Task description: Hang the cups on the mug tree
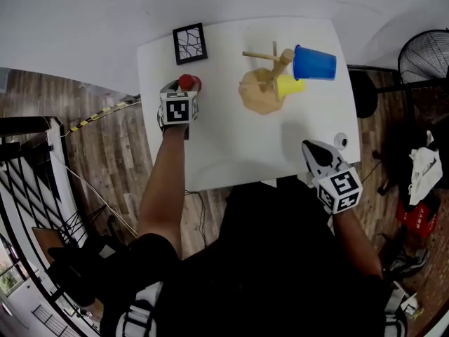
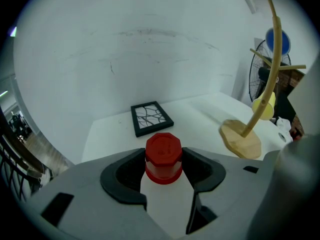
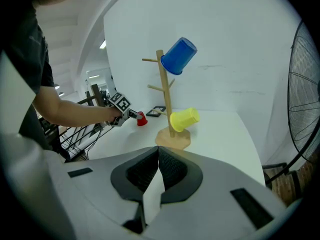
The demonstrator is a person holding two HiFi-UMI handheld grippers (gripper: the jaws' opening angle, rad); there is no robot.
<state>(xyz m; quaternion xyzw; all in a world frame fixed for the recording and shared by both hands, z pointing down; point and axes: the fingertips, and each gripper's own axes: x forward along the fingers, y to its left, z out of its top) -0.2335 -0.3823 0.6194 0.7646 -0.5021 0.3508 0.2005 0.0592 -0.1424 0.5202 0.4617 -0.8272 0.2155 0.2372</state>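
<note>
White table under a pale wall: two cups hung, one waiting.
On the mug tree, far and right of centre, the blue cup and yellow cup are carried on pegs. The red cup, upturned at the left, is bracketed by the wide-open jaws of the left gripper, seemingly for lifting. The right gripper is closed, empty and parked near right, clear of the tree.
</note>
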